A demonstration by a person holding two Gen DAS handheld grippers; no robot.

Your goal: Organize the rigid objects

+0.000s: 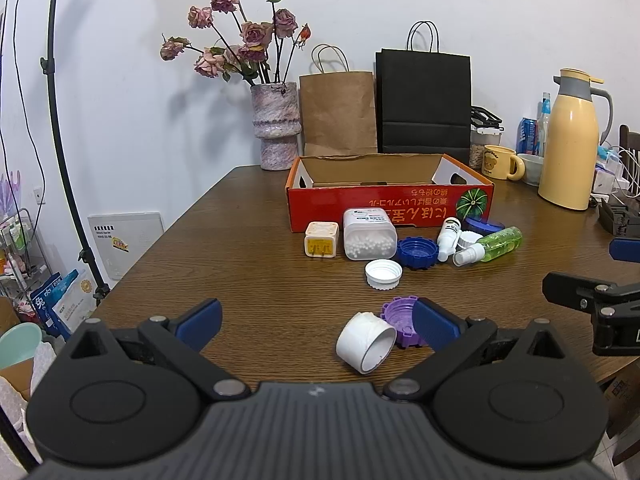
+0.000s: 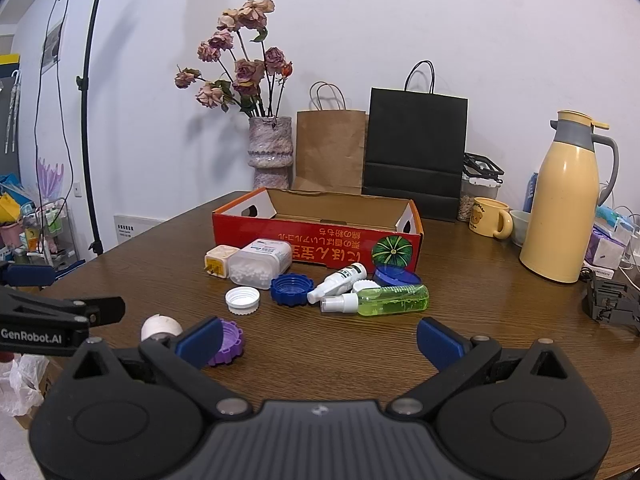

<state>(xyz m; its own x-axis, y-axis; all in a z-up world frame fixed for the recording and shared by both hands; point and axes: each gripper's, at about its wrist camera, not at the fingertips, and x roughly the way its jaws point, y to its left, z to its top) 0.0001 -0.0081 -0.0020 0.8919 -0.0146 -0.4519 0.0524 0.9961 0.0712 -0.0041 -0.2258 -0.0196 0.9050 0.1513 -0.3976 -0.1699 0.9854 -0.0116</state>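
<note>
Brown wood surface (image 1: 240,240). At the back: black bag (image 1: 424,100), kraft bag (image 1: 340,112), vase (image 1: 276,124) of dried roses, yellow thermos (image 1: 570,144), yellow mug (image 1: 500,162) with a bear print; its lettering is too small to read.

Red box (image 1: 384,204), open top, nothing visible inside, sits mid-surface. Front face carries upside-down Japanese print plus a green pumpkin graphic.

Task items cluster just in front of the box:
- swab box (image 1: 370,234), white lid, label unreadable, touching the box front
- yellow-white cube (image 1: 321,240) just left of it, yellow label unreadable
- green spray bottle (image 2: 384,300) lying flat
- white bottle (image 2: 338,280) lying flat, label illegible
- blue cap (image 1: 416,252), open side up
- blue lid (image 2: 396,276) against the box by the pumpkin
- white cap (image 1: 383,274), open side up

Nearer the camera: white tube (image 1: 366,342) on its side, touching purple cap (image 1: 400,320).

Left gripper (image 1: 318,324): jaws wide apart, empty, tube and purple cap beside its right finger. Side of its housing reads "GenRobot.AI" in right wrist view.

Right gripper (image 2: 320,340): jaws wide apart, empty, bare wood between fingers.
</note>
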